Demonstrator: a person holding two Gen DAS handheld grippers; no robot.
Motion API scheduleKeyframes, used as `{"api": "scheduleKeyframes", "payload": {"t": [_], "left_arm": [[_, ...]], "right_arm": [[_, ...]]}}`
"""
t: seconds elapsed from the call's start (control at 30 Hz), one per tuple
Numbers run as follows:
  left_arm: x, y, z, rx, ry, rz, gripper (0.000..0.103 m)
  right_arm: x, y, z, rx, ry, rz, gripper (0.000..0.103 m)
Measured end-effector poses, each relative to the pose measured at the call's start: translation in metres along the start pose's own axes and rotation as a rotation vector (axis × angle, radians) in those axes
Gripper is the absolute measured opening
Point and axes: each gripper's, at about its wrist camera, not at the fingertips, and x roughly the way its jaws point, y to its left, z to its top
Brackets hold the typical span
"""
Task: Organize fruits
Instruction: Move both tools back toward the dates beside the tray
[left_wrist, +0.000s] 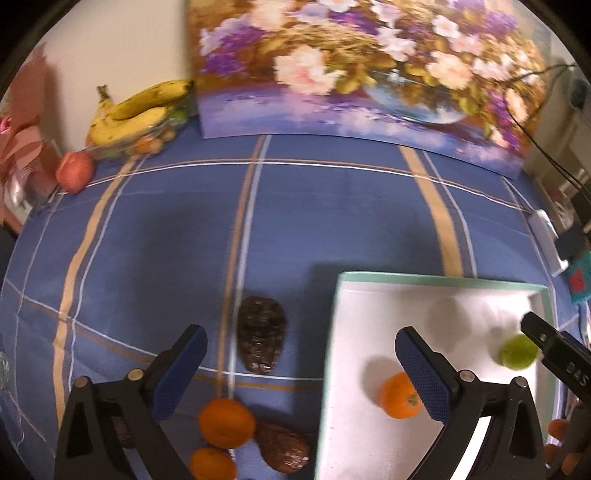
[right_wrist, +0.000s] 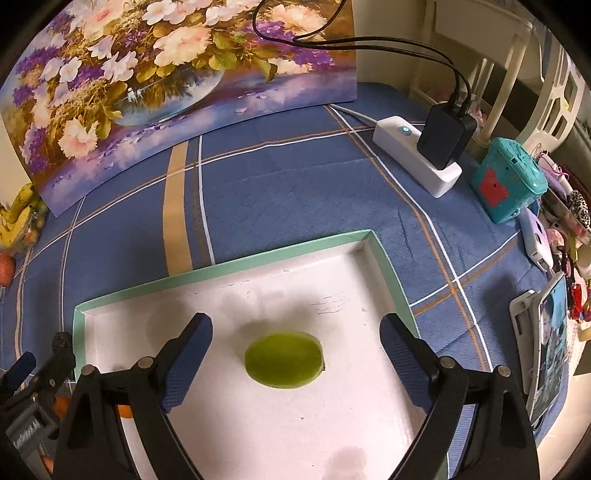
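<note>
Through the left wrist camera I saw my left gripper (left_wrist: 301, 363) spread wide with nothing between its pads, straddling the near-left edge of the white tray (left_wrist: 436, 280). One orange (left_wrist: 400, 395) already lay inside the tray just beside the right pad, and a green fruit (left_wrist: 519, 351) sat farther right in it. Still out on the blue checked cloth (left_wrist: 314, 206) were two more oranges (left_wrist: 226, 422), touching each other, and two dark scaly fruits (left_wrist: 261, 334); a bunch of bananas (left_wrist: 140, 109) and a red fruit (left_wrist: 74, 171) waited at the far left. Through the right wrist camera my right gripper (right_wrist: 295, 354) also stood spread and empty, the green fruit resting on the tray floor between its pads, touching neither. I judged the sorting barely begun: two pieces in, most left.
</note>
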Motion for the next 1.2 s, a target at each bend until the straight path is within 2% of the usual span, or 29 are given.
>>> {"api": "scheduleKeyframes", "payload": {"t": [0.1,0.57,0.7,0.9,1.03,1.2], "left_arm": [[-0.001,0.005,0.001,-0.015,-0.01,0.014,0.103],[-0.016,0.026,0.001,-0.043,-0.034,-0.036,0.103],[-0.023,0.041,-0.002,-0.081,-0.028,-0.055,0.103],[-0.031,0.062,-0.011,-0.104,-0.013,-0.062,0.103],[-0.033,0.082,-0.014,-0.122,0.003,-0.097,0.103],[-0.042,0.115,-0.012,-0.14,-0.002,-0.063,0.103]], "right_arm": [[-0.001,0.003,0.0,-0.007,-0.011,-0.001,0.093],[-0.017,0.021,-0.007,-0.072,-0.064,0.03,0.093],[-0.029,0.025,-0.01,-0.098,-0.091,0.054,0.093],[-0.039,0.028,-0.013,-0.095,-0.09,0.074,0.093],[-0.041,0.035,-0.018,-0.126,-0.07,0.071,0.093],[-0.04,0.045,-0.022,-0.138,-0.046,0.115,0.093]]}}
